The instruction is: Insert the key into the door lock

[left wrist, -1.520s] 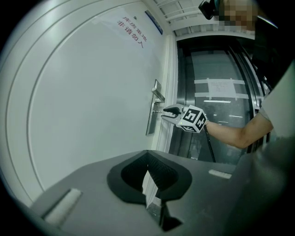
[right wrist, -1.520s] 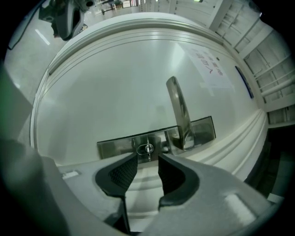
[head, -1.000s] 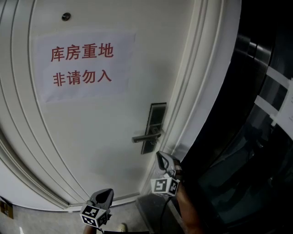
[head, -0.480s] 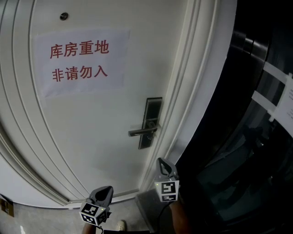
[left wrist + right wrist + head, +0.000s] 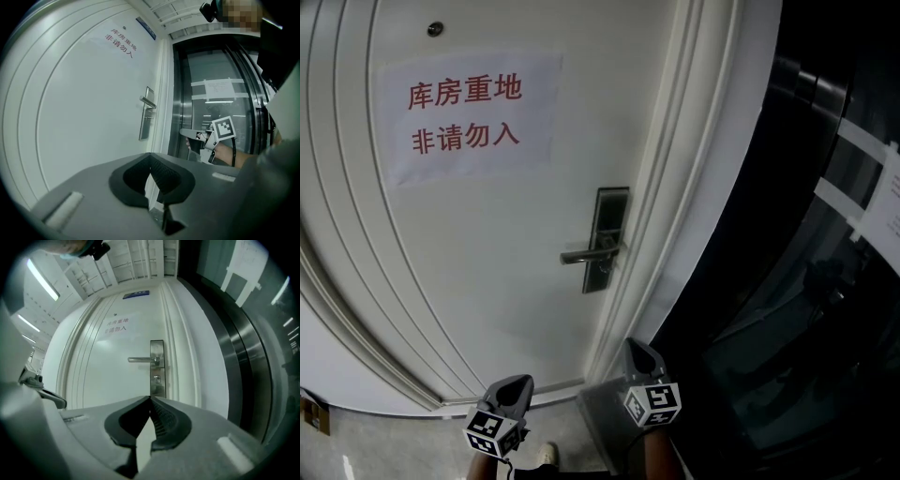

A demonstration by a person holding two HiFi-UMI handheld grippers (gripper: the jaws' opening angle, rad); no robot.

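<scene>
Both grippers pressed together and empty in front of the door; no key in view.

Right gripper point(image 5: 150, 399): jaws tip to tip, nothing between, aimed level at the lock plate point(image 5: 157, 369) but well apart from it. Left gripper point(image 5: 150, 157): likewise closed, lower left, idle. The keyhole point(image 5: 158, 379) sits just under the lever handle point(image 5: 143, 360), near the door's point(image 5: 487, 262) right edge. The key is in neither pair of jaws, so its place is unknown. Judged small, light, stiff and slick: pinch the bow flat, blade projecting. The lever overhangs the hole and the door frame point(image 5: 694, 187) crowds the right; open room lies below and leftward.
</scene>
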